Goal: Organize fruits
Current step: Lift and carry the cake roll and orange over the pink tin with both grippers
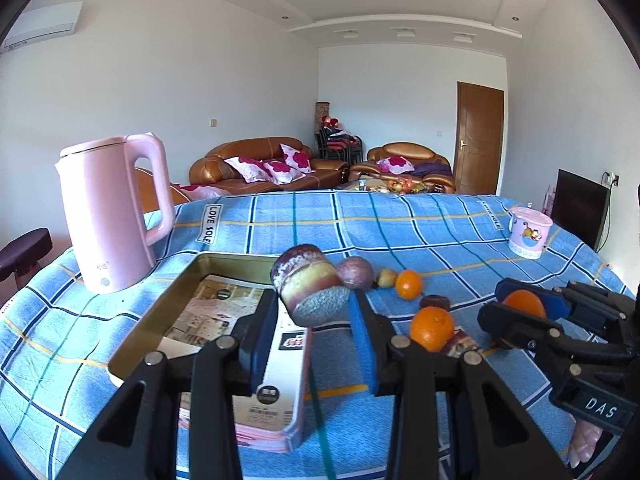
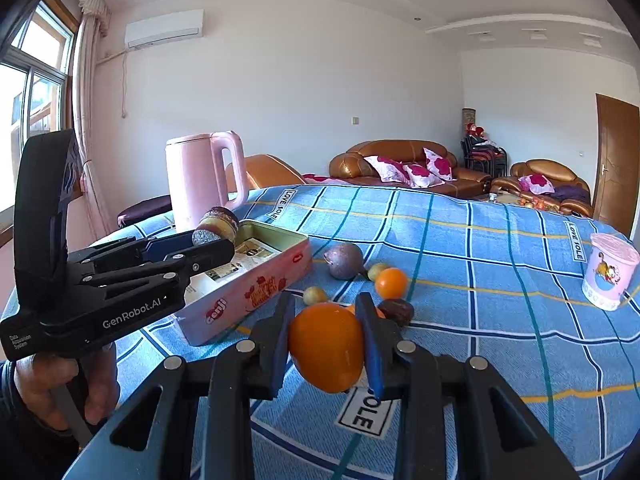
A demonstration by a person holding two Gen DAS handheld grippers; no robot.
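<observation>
My left gripper (image 1: 314, 310) is shut on a layered purple-and-yellow jar-shaped piece (image 1: 310, 290), held above the open pink tin box (image 1: 224, 264); it also shows in the right wrist view (image 2: 216, 226). My right gripper (image 2: 326, 338) is shut on an orange (image 2: 326, 346), held above the cloth; it shows in the left wrist view (image 1: 524, 304) too. Loose on the blue checked cloth lie a purple passion fruit (image 2: 344, 261), a small orange (image 2: 391, 283), two small yellow-green fruits (image 2: 315, 295), and a dark brown fruit (image 2: 397, 311).
A pink kettle (image 1: 108, 216) stands left of the tin box (image 2: 248, 292). A pink lidded cup (image 2: 610, 272) stands at the far right of the table. Another orange (image 1: 432, 328) lies on the cloth between the grippers. Sofas stand behind the table.
</observation>
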